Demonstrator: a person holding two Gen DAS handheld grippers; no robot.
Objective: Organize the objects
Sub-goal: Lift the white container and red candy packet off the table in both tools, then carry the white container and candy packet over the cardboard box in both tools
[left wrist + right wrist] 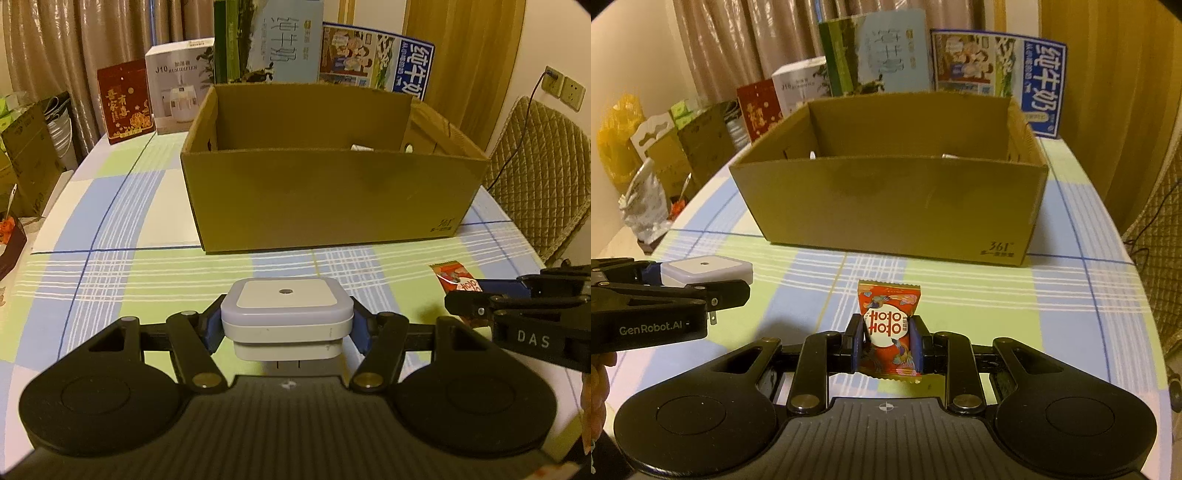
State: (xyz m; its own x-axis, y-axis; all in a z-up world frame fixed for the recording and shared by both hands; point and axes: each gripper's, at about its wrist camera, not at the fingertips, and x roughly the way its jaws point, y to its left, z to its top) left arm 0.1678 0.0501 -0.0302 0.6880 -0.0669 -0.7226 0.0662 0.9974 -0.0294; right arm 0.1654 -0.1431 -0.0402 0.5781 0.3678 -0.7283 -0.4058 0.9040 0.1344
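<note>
We are holding the night light (286, 317) in our left gripper (286, 326) and the candy (888, 332) in our right gripper (888, 341); the box (890, 206) is sitting straight ahead of both.

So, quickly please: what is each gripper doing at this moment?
Left gripper: closed on the white plug-in night light.
Right gripper: closed on the red candy packet.
</note>
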